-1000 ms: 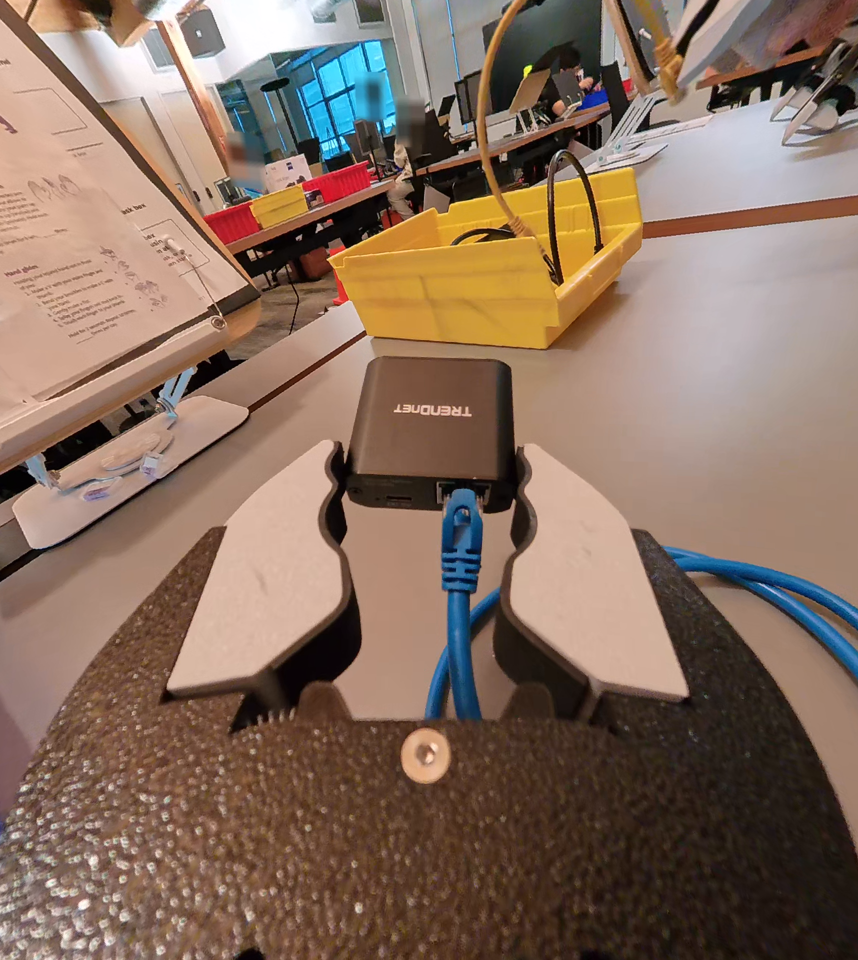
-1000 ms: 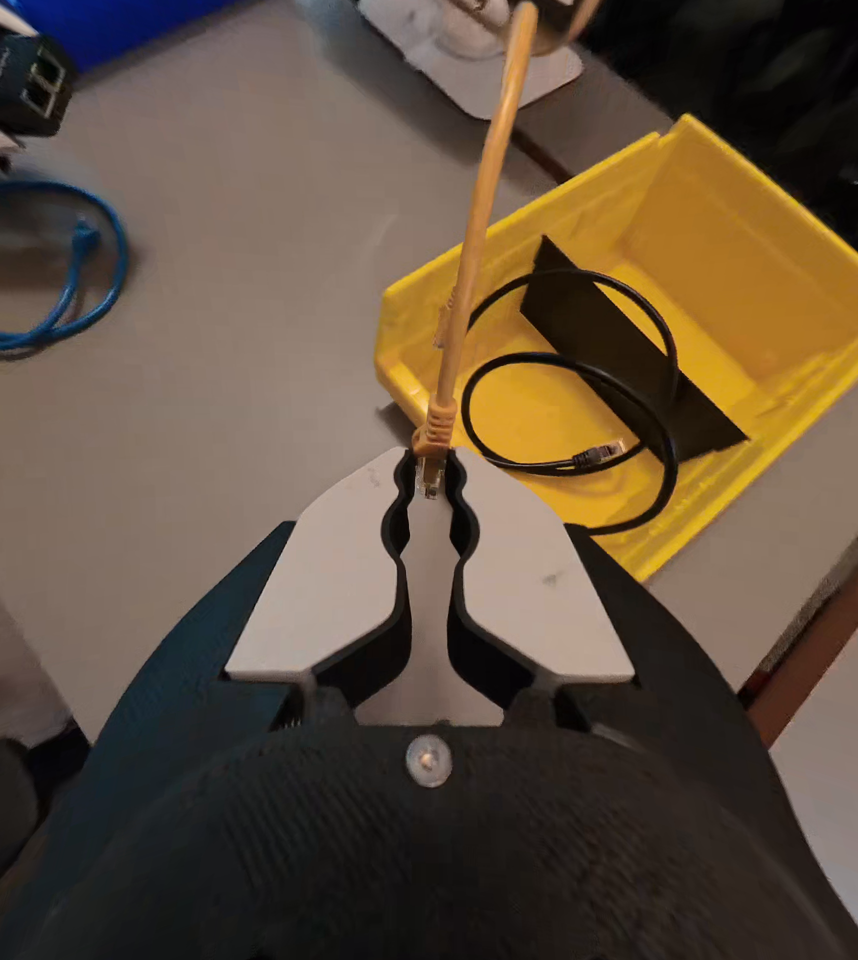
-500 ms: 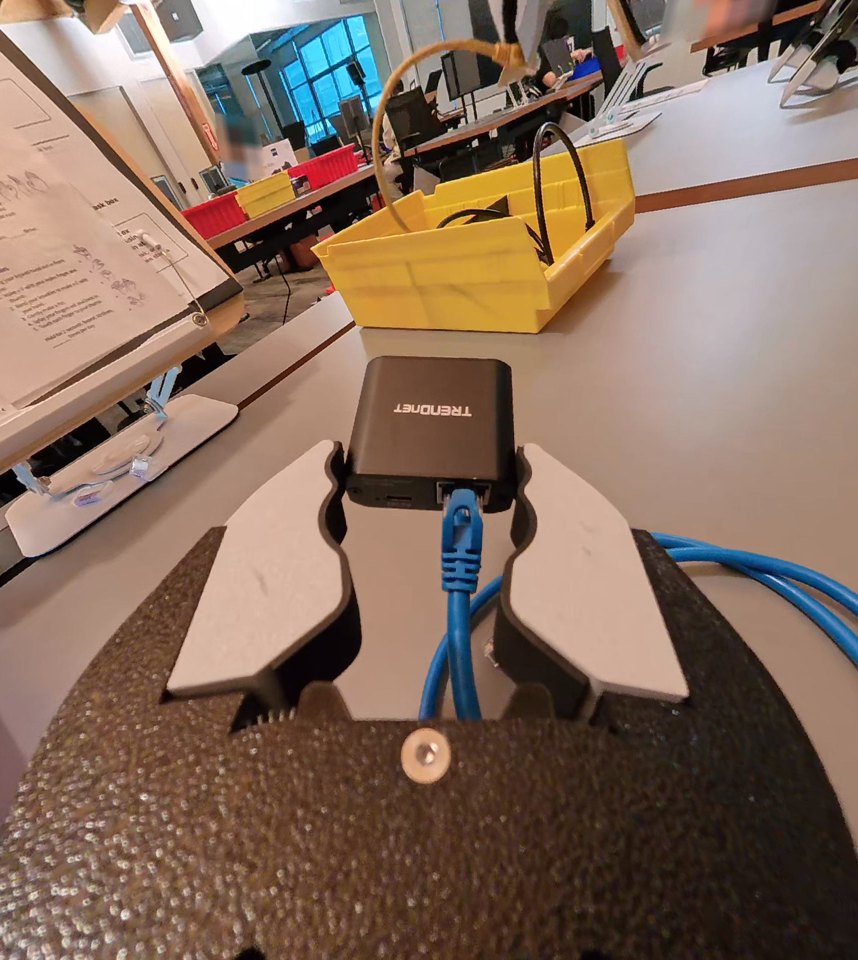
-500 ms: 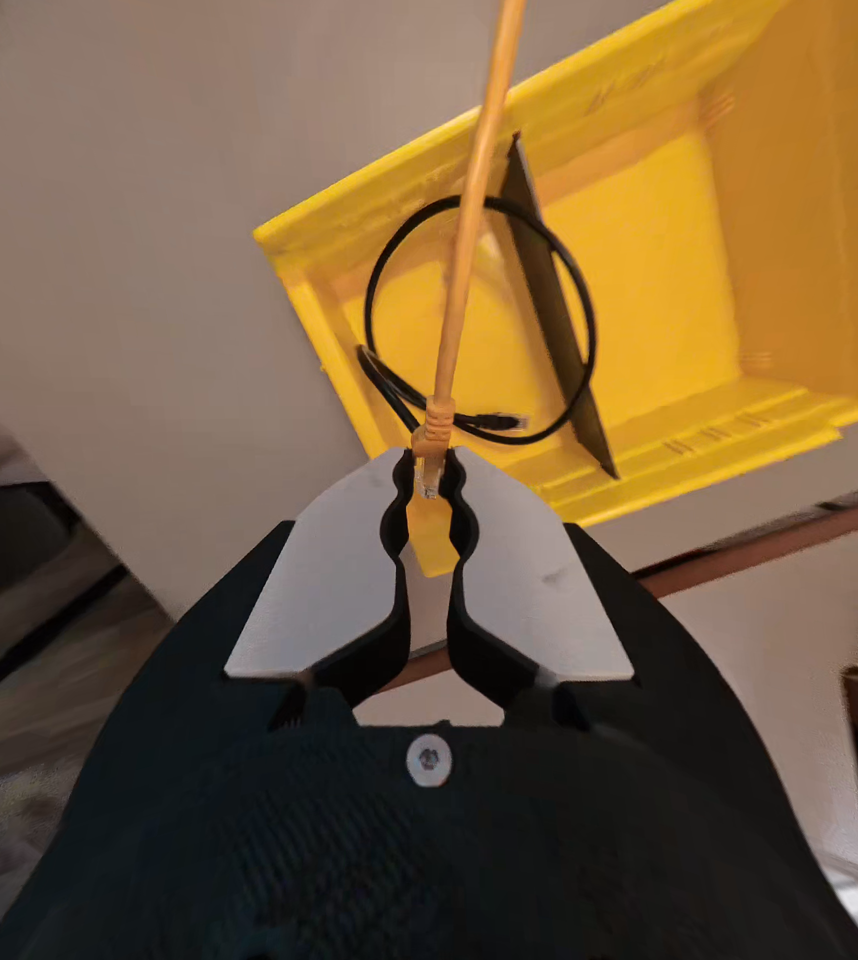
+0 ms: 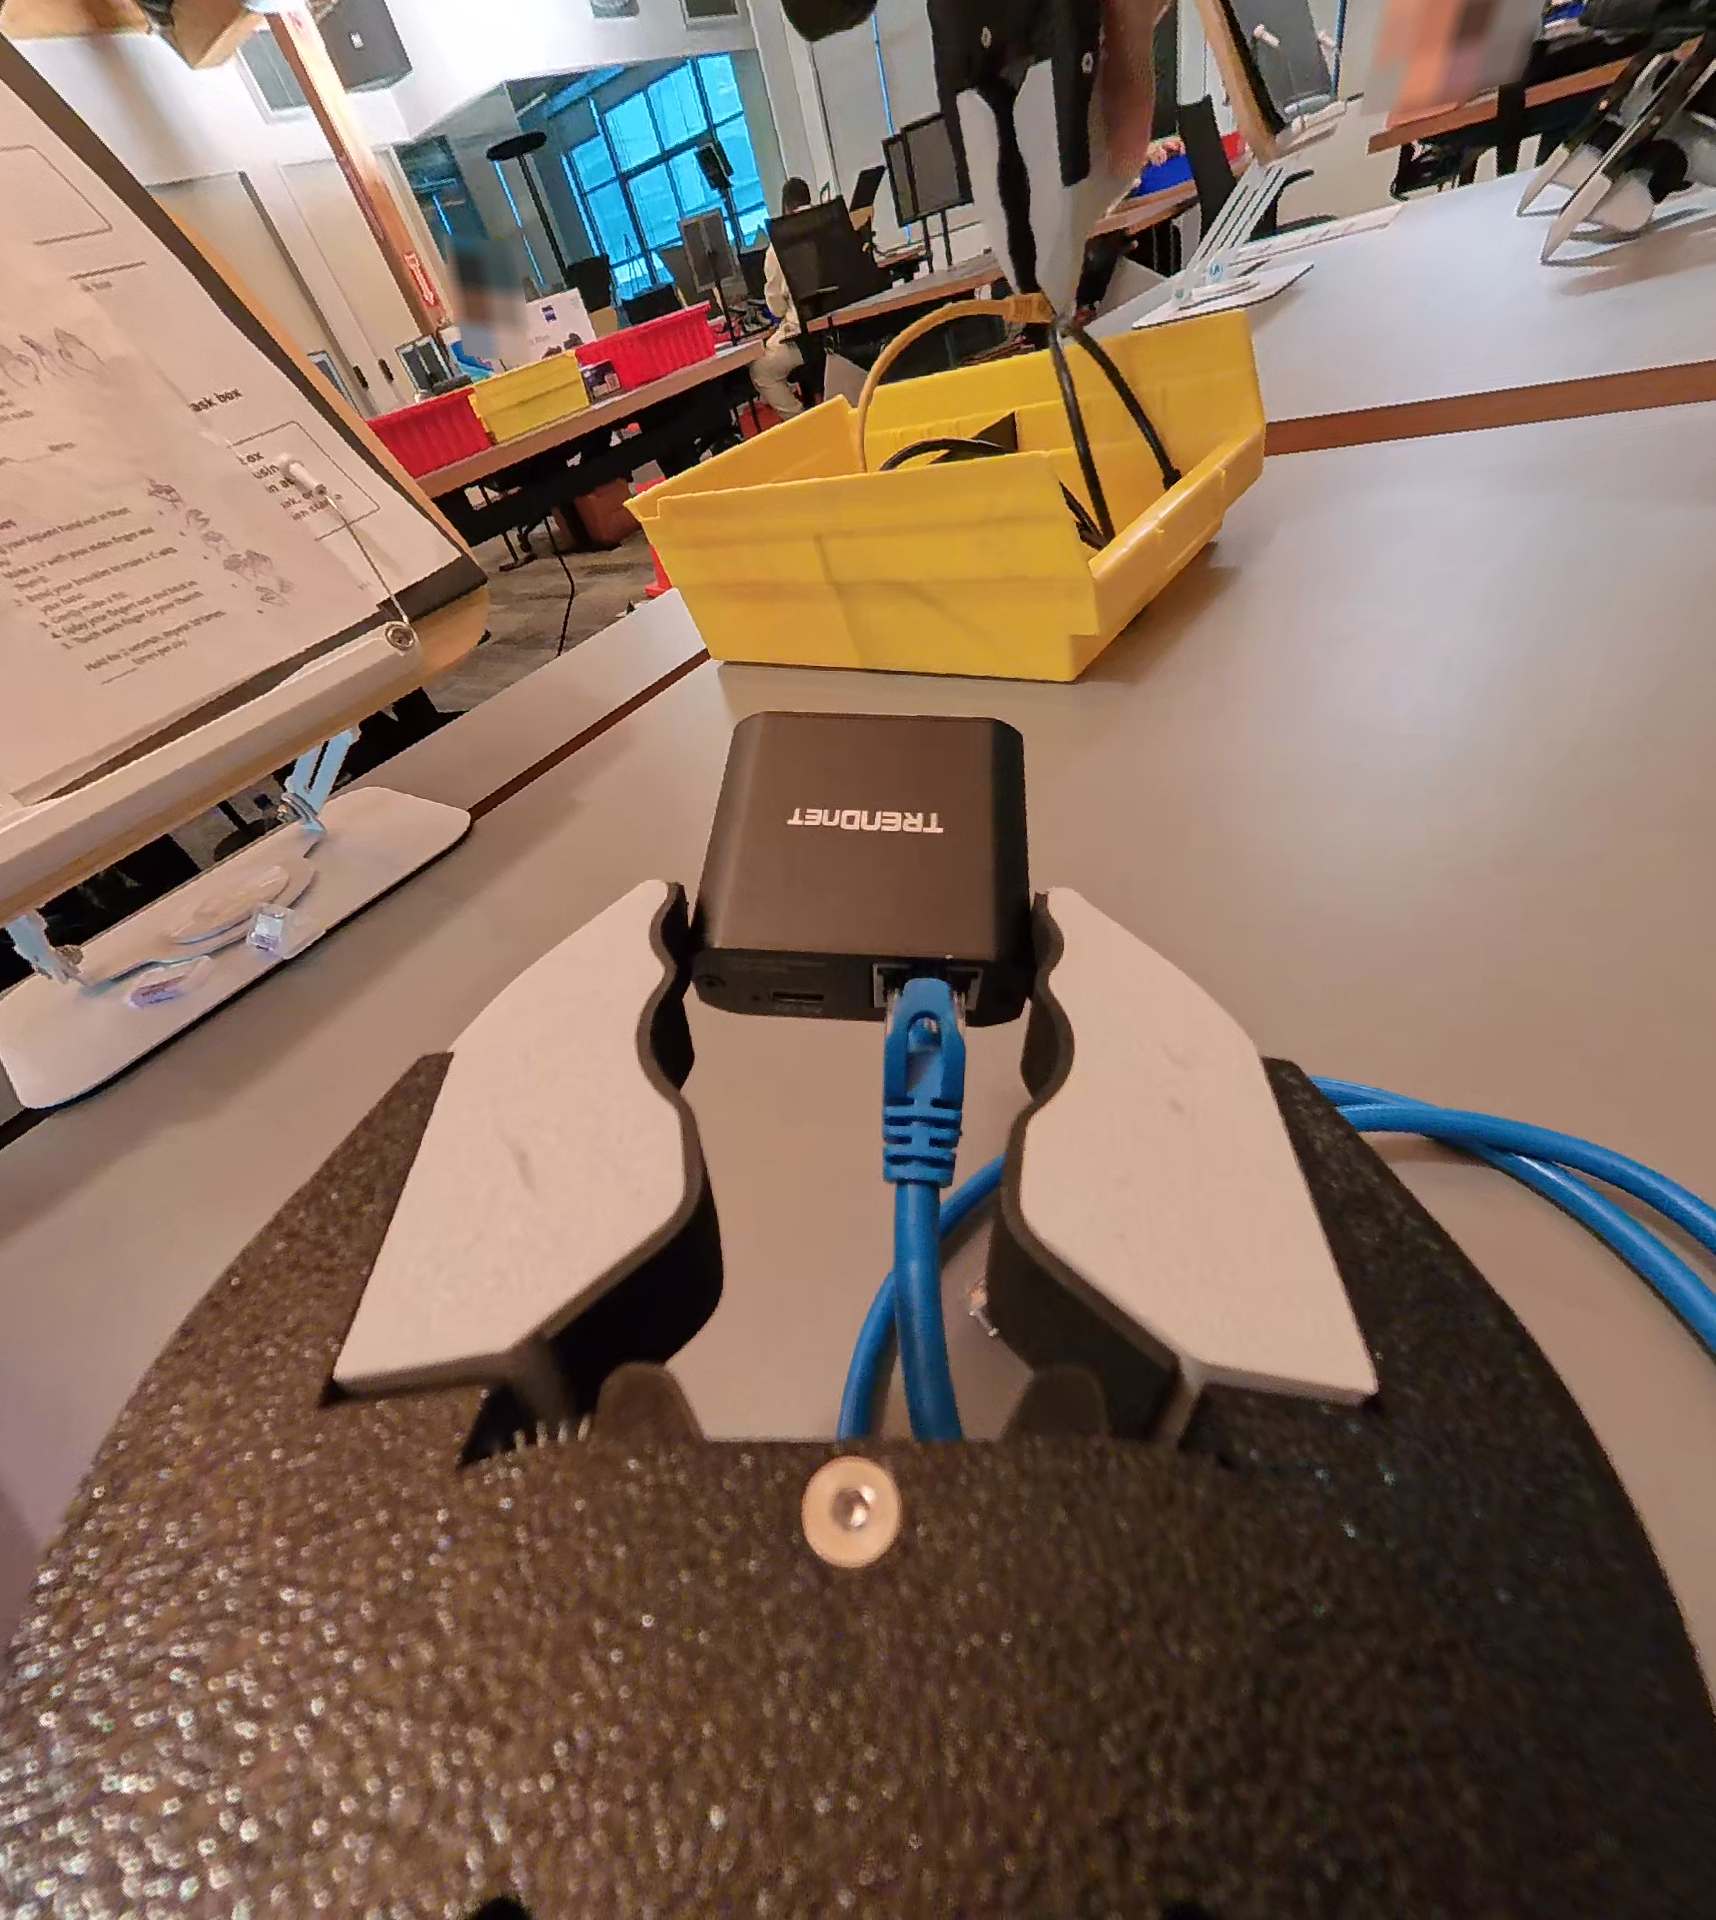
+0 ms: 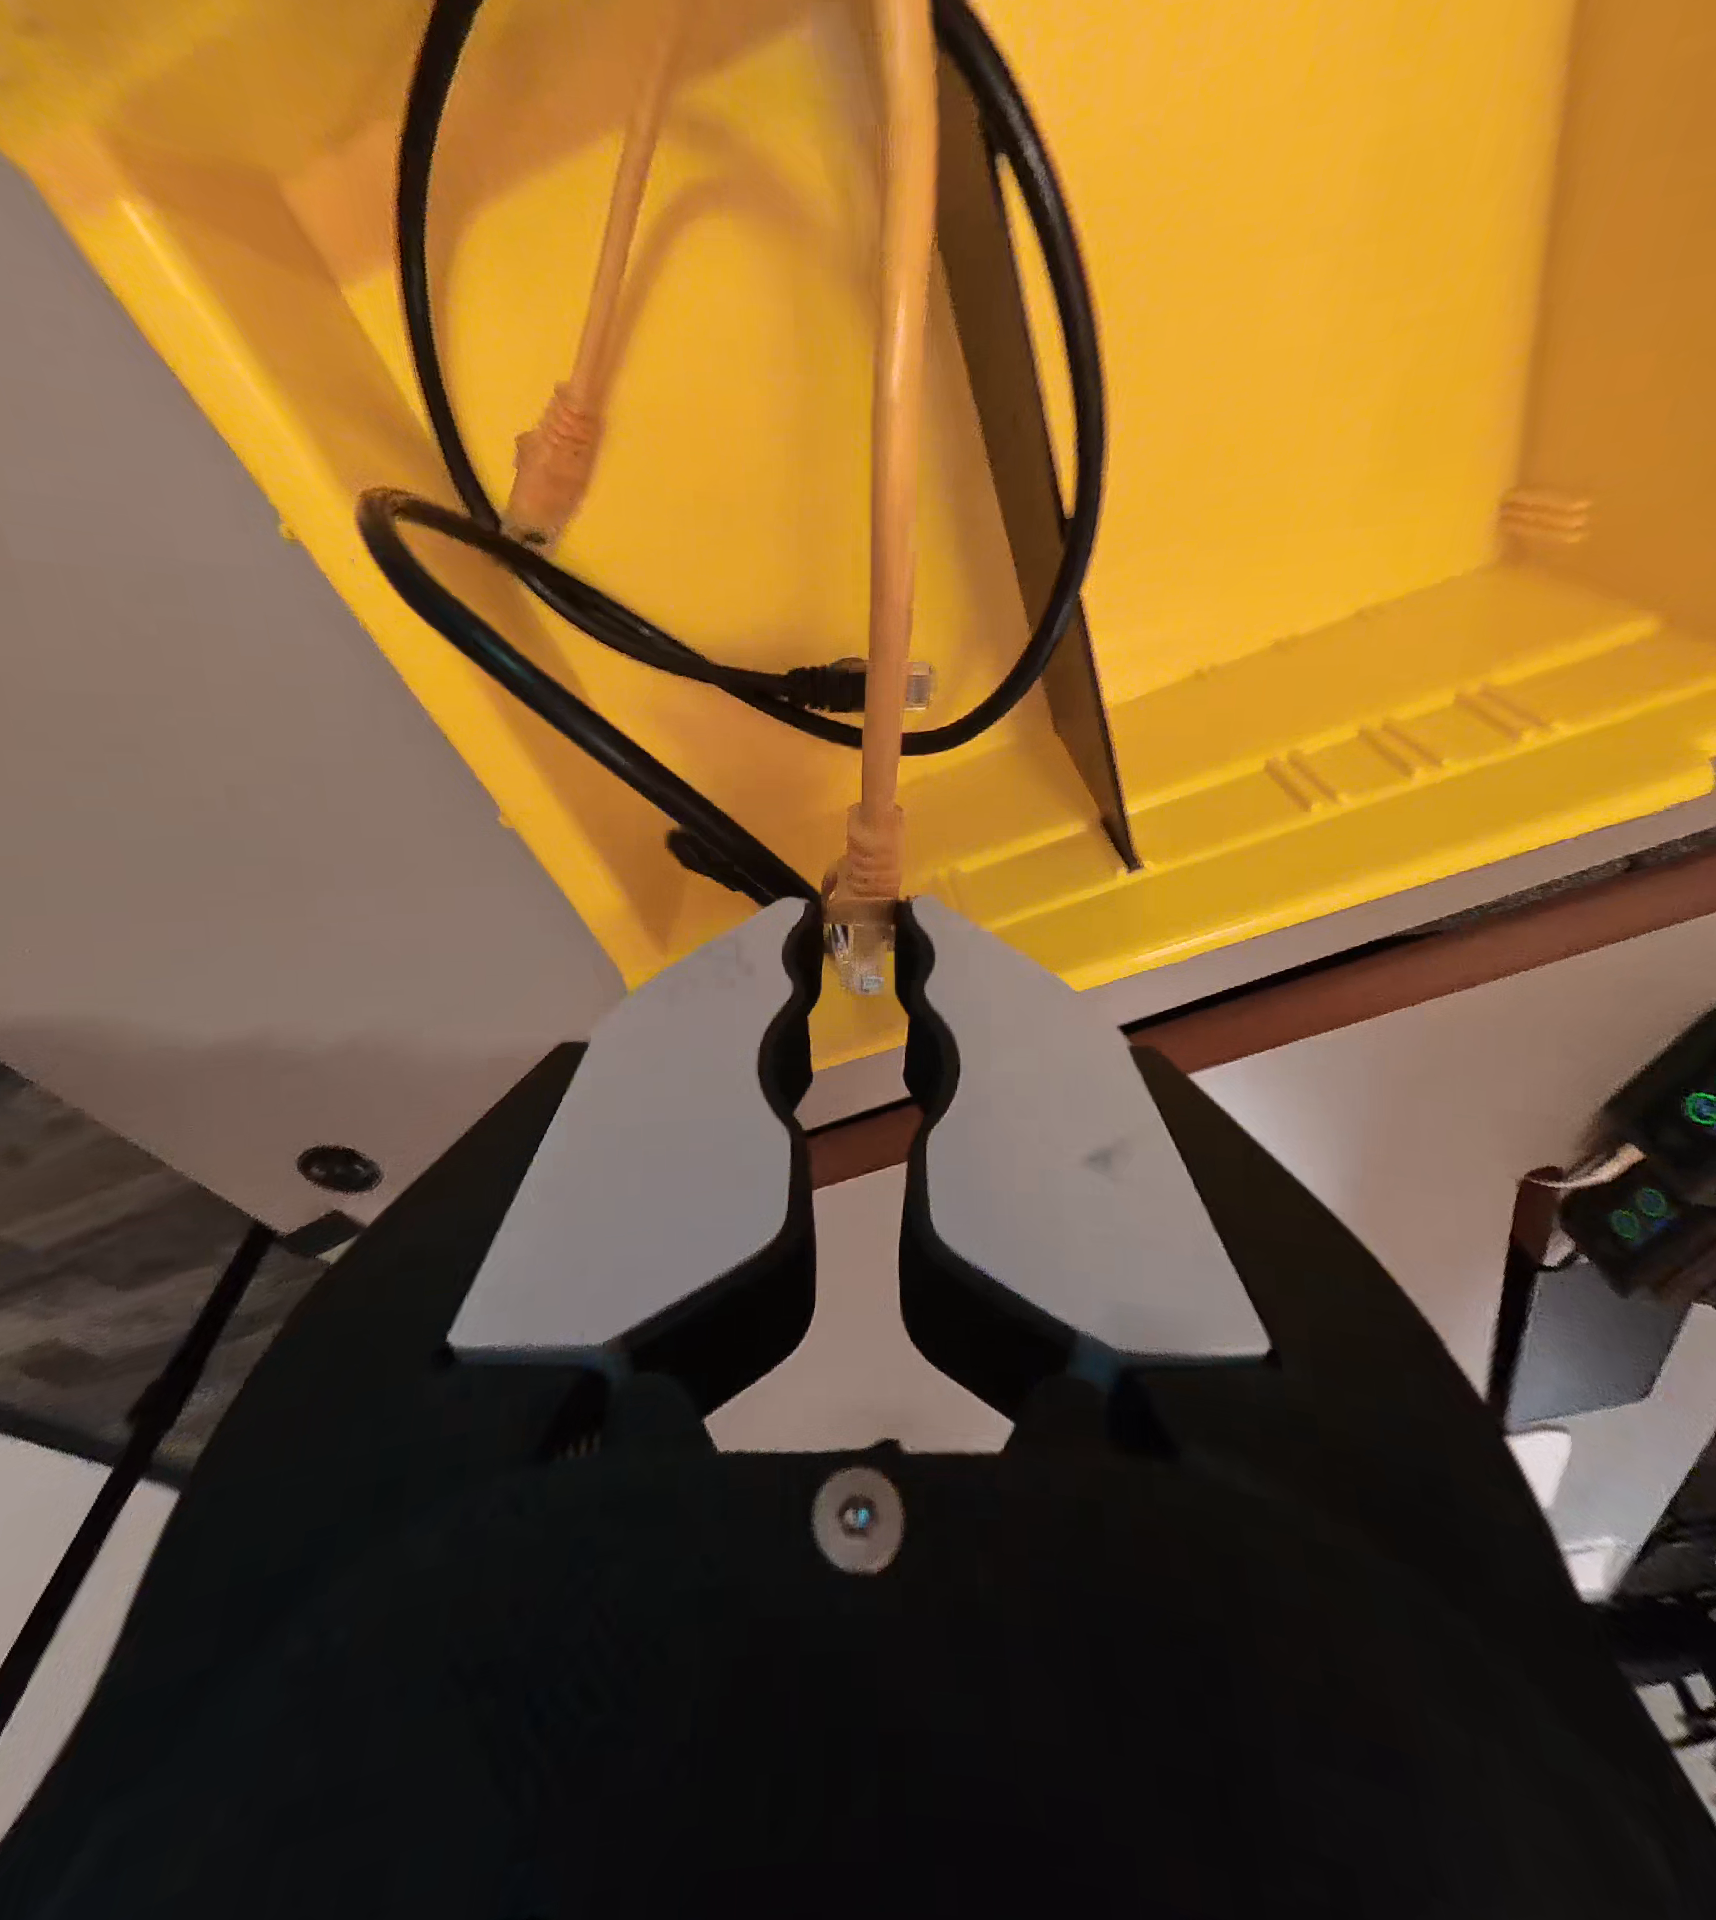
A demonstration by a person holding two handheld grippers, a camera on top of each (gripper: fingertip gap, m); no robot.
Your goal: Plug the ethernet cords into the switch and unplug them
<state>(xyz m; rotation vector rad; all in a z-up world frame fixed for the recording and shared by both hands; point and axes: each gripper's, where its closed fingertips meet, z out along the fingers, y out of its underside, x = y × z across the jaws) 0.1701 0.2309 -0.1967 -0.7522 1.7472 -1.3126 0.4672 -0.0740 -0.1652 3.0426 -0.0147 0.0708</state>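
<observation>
My left hand-held gripper (image 5: 859, 935) is clamped on the black switch (image 5: 864, 842), one finger against each side of its near end, pinning it flat on the grey counter (image 5: 1405, 779). The blue cord (image 5: 921, 1101) is seated in one port on the face toward me, and its slack loops off to the right across the counter.

My right hand-held gripper (image 6: 859, 951) is pinched on the clear plug of the yellow cord (image 6: 895, 436), gripping just at the boot, over the yellow bin (image 6: 1353, 312). The rest of that cord hangs down into the bin, its far plug dangling near the coiled black cord (image 6: 563, 592) that rests against the black divider (image 6: 1030, 540).

I judge the yellow cord light and springy; it will swing and tug sideways as I carry it. The plug is small, hard plastic and likely slick, with a thin latch tab that could snap or get pressed by the fingers. Holding it at the boot leaves the tip free for the port, so this grip seems right. The switch looks light enough to skid when pushed, so I would keep the left grip firm.
</observation>
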